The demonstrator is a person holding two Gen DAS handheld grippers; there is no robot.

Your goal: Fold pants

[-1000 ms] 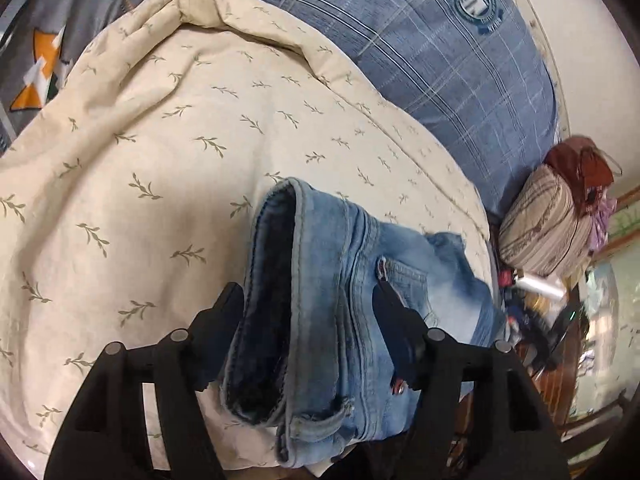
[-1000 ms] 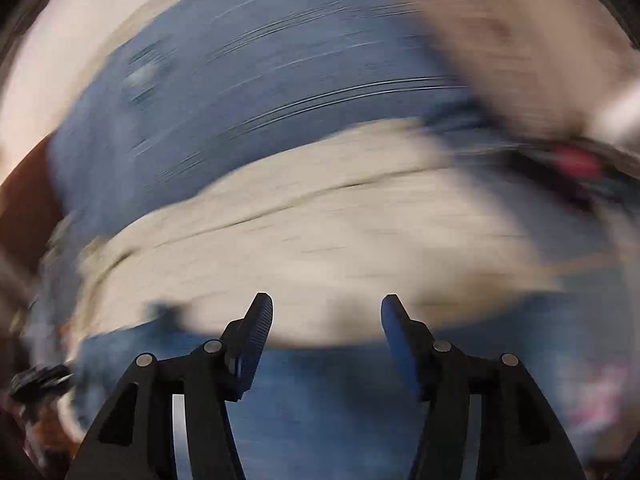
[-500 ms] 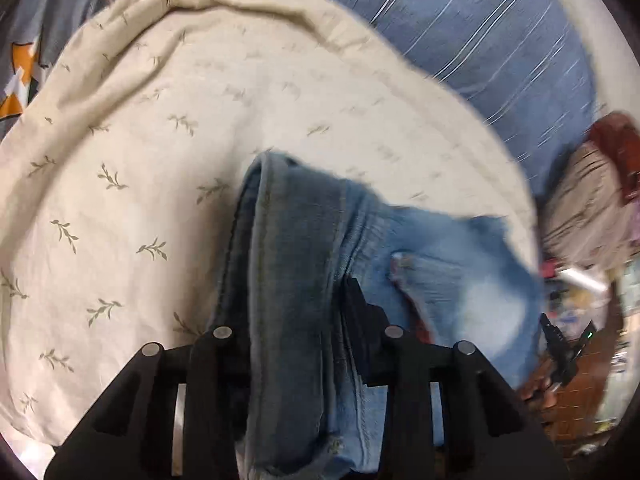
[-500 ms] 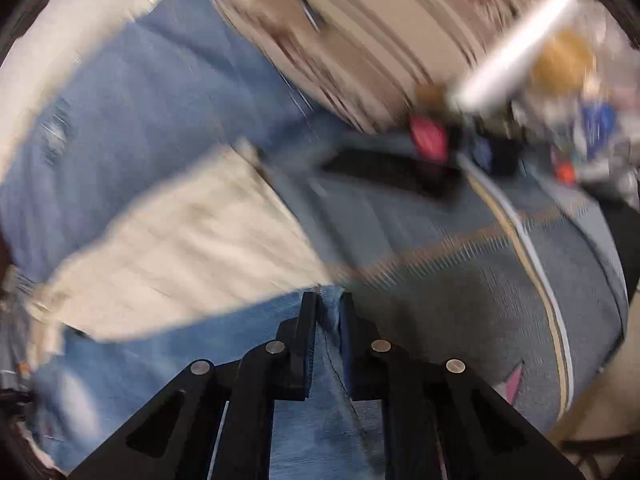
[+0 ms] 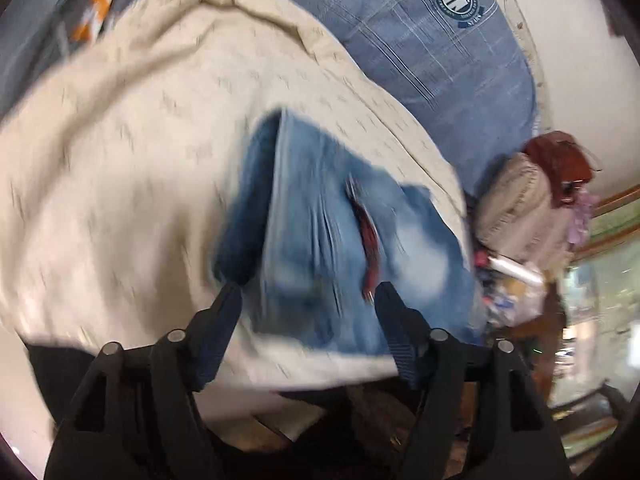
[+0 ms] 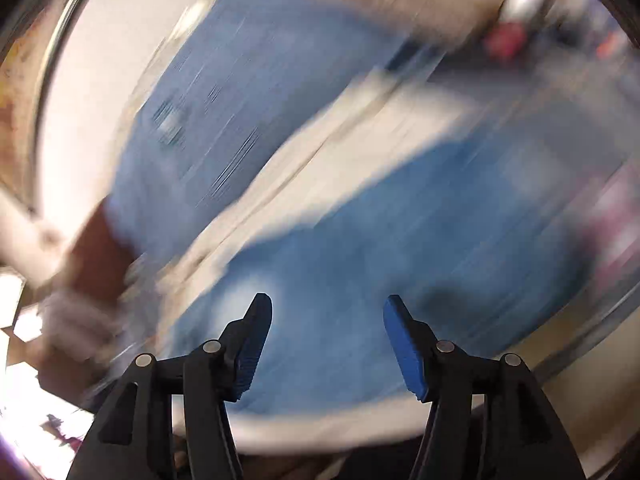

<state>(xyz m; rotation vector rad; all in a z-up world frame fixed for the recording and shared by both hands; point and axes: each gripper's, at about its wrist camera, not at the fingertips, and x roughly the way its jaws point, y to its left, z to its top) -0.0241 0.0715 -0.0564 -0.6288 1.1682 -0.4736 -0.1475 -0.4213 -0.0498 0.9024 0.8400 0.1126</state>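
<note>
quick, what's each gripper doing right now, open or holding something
Left gripper: open, holding nothing; the folded jeans lie on the cream sheet ahead of it.
Right gripper: open, empty, above the jeans; the view is heavily blurred.

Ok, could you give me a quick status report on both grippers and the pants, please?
Left gripper open, empty. Right gripper open, empty. Jeans bunched on cream sheet, touching neither gripper. Right view blurred; nothing seen in the way.

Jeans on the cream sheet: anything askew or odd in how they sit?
The jeans lie as a folded bundle on the cream sheet, near its front edge and skewed to it. Both the left gripper and the right gripper are open and hold nothing. Motion blur hides finer detail; no damage shows.
</note>
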